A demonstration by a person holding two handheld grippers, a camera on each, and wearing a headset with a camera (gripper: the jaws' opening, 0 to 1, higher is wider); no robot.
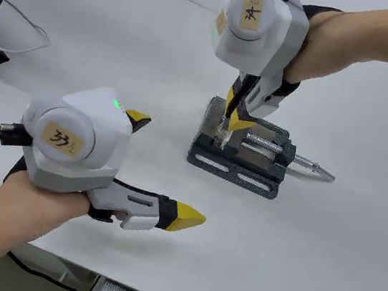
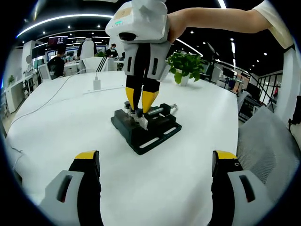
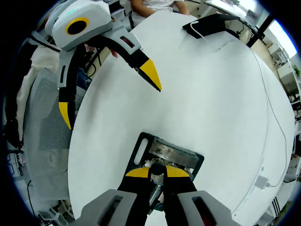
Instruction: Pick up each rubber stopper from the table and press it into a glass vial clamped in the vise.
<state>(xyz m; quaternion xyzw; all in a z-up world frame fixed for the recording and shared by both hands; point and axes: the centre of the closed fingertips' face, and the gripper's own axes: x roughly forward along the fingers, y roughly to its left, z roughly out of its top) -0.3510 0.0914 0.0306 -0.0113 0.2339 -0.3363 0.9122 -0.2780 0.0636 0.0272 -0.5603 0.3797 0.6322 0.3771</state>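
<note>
In the right gripper view, a small black rubber stopper (image 3: 157,167) is pinched between the nearly closed jaws of the right hand-held gripper (image 3: 157,173), above a dark grey metal vise (image 3: 162,149). In the head view, a clear glass vial (image 1: 221,139) is seen clamped there. In the left gripper view, the left hand-held gripper (image 2: 155,157) is held wide open, empty.

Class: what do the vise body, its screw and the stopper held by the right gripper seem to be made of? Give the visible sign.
Vise body: probably cast metal, dark grey matte coat. Screw: bare steel, by its silvery shine. Stopper, in the jaws of the right gripper: dark, dull, likely rubber, though too small to be sure.
</note>
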